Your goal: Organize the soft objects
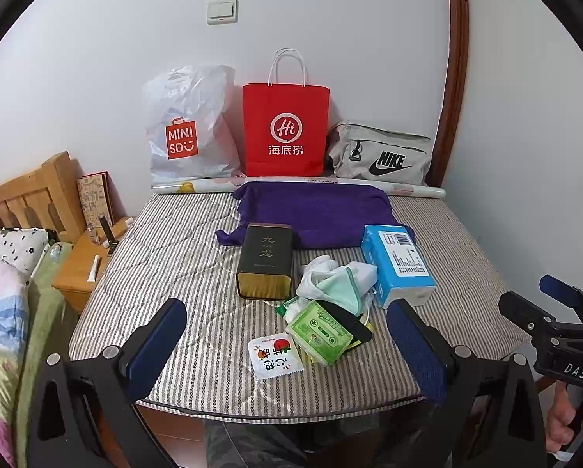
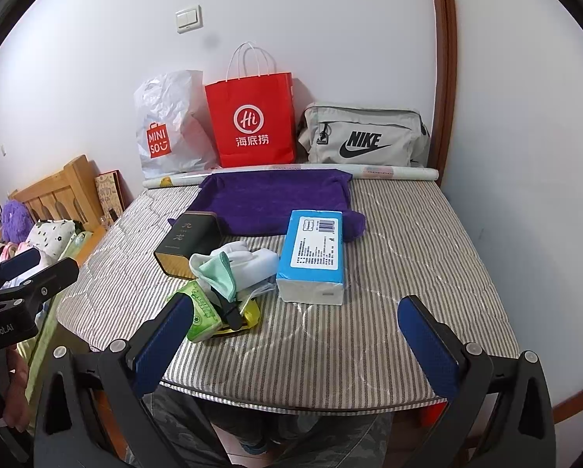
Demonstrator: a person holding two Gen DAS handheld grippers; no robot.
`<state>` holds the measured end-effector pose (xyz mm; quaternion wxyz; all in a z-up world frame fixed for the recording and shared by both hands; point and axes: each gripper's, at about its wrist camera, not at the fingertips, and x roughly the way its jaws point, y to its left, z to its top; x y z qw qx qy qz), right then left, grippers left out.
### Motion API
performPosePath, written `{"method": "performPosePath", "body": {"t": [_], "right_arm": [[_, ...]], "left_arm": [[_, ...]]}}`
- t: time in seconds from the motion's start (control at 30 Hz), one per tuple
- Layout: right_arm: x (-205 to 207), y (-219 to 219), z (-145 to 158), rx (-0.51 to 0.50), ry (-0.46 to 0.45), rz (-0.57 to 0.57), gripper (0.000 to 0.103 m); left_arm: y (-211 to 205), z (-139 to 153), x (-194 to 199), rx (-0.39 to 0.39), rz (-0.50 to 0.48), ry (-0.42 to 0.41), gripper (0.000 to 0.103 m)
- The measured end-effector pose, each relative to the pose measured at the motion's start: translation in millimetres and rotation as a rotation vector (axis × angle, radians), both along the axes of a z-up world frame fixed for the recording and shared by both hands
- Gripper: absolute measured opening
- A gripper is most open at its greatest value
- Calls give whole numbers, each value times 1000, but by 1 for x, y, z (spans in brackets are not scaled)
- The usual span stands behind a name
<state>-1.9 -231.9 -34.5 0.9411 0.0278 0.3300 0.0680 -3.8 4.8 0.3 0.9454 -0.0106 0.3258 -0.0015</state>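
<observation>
I judge the sorting not yet begun. My left hand-held gripper and right hand-held gripper both hang wide and empty at the near edge of the mattress. The white-and-green cloths lie heaped mid-mattress, touching the blue tissue pack; the purple towel is spread behind. Readable: MINISO on the plastic bag, Hi on the red bag, NIKE on the grey pouch.

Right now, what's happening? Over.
Left tool open, empty. Right tool open, empty. Soft pile untouched on mattress. Black tin beside it.
</observation>
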Motion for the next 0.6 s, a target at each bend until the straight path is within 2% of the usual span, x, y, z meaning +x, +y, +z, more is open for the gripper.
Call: {"method": "performPosePath", "body": {"t": [0.6], "right_arm": [[-1,0,3,0,-3,3,103]], "left_arm": [[2,-1,-1,-6,-2,2,103]]}}
